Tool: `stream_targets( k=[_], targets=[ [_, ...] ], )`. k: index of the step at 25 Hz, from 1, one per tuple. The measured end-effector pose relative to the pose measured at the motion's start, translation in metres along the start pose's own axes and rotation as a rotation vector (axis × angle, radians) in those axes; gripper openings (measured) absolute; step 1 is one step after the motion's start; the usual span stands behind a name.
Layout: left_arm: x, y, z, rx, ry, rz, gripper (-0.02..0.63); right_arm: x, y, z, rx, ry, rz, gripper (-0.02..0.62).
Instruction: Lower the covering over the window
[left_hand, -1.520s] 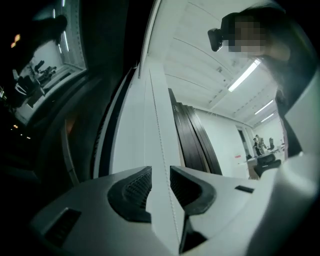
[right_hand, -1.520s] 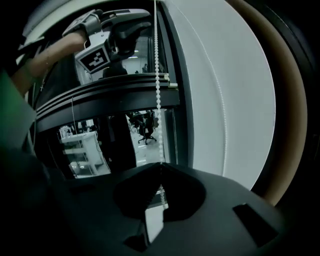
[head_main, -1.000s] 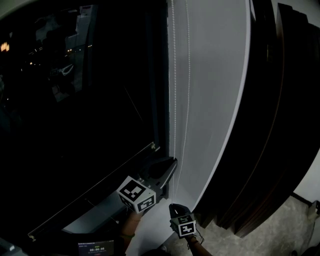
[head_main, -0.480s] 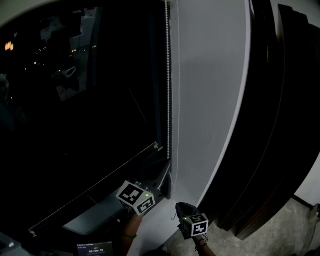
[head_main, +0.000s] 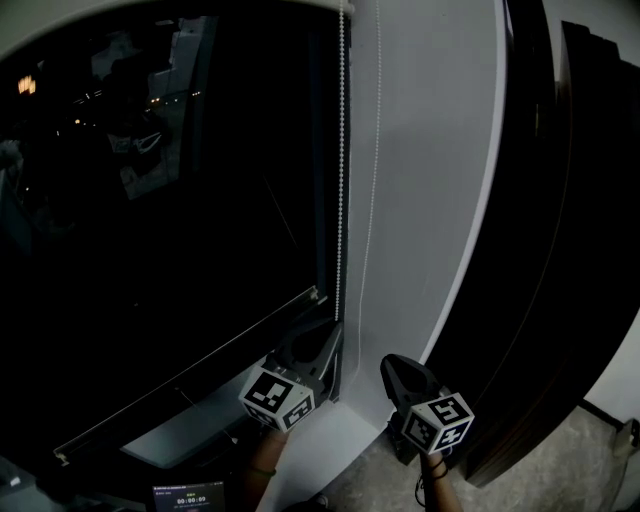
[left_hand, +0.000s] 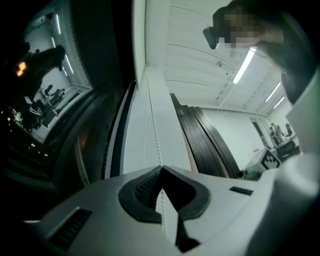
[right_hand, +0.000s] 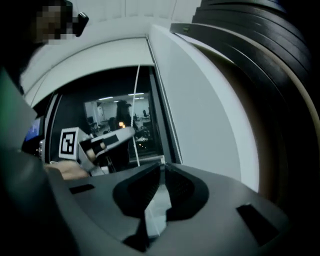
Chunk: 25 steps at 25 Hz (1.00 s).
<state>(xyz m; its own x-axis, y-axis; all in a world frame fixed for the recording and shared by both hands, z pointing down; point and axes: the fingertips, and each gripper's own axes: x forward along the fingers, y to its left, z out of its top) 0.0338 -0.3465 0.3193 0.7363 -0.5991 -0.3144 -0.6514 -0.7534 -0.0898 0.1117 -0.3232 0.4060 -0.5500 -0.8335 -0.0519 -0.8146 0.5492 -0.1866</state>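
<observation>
Dark curved panels (head_main: 540, 250) beside a white wall (head_main: 430, 200); speckled floor (head_main: 580, 470); ceiling strip lights (left_hand: 243, 66)

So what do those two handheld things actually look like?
Both are grey: the left claw and right claw each taper to a point, carry a white cube printed with black square patterns, and have black ribbed pads inside.

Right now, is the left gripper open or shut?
Shut: the left gripper has both jaws meeting on the white beaded cord that runs between them.

Left gripper (head_main: 334, 334) and right gripper (head_main: 391, 364) are grey.
</observation>
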Motion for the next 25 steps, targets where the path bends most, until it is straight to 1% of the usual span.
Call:
stream_targets(
  k=[2, 4, 6, 8, 10, 13, 15, 17, 21, 23, 25],
  targets=[
    [0.002, -0.005, -0.007, 0.025, 0.028, -0.001, 0.003, 0.003, 0.011, 0.040, -0.048, -0.054, 0.050, 0.015],
    [0.001, -0.012, -0.032, 0.043, 0.101, -0.008, 0.003, 0.006, 0.022, 0.077, -0.111, -0.102, 0.087, 0.015],
    [-0.007, -0.019, -0.072, 0.016, 0.194, -0.015, 0.003, 0.011, 0.033, 0.109, -0.145, -0.149, 0.131, 0.030],
    [-0.022, -0.027, -0.114, -0.038, 0.276, -0.010, 0.003, 0.018, 0.044, 0.130, -0.172, -0.164, 0.169, 0.072],
    [-0.039, -0.036, -0.149, -0.083, 0.342, -0.005, 0.003, 0.027, 0.049, 0.143, -0.223, -0.146, 0.177, 0.088],
    [-0.065, -0.055, -0.200, -0.096, 0.474, -0.015, 0.003, 0.042, 0.057, 0.158, -0.276, -0.138, 0.184, 0.101],
    [-0.087, -0.066, -0.236, -0.131, 0.559, -0.014, 0.003, 0.052, 0.065, 0.169, -0.280, -0.149, 0.209, 0.104],
    [-0.110, -0.076, -0.266, -0.162, 0.631, -0.010, 0.003, 0.060, 0.075, 0.178, -0.259, -0.165, 0.250, 0.104],
    [-0.149, -0.091, -0.306, -0.192, 0.764, -0.015, 0.003, 0.067, 0.097, 0.197, -0.234, -0.196, 0.325, 0.104],
    [-0.164, -0.095, -0.325, -0.210, 0.806, -0.010, 0.002, 0.069, 0.106, 0.207, -0.237, -0.217, 0.354, 0.104],
    [-0.176, -0.094, -0.337, -0.229, 0.839, 0.010, 0.002, 0.069, 0.112, 0.218, -0.239, -0.245, 0.365, 0.104]
  ],
)
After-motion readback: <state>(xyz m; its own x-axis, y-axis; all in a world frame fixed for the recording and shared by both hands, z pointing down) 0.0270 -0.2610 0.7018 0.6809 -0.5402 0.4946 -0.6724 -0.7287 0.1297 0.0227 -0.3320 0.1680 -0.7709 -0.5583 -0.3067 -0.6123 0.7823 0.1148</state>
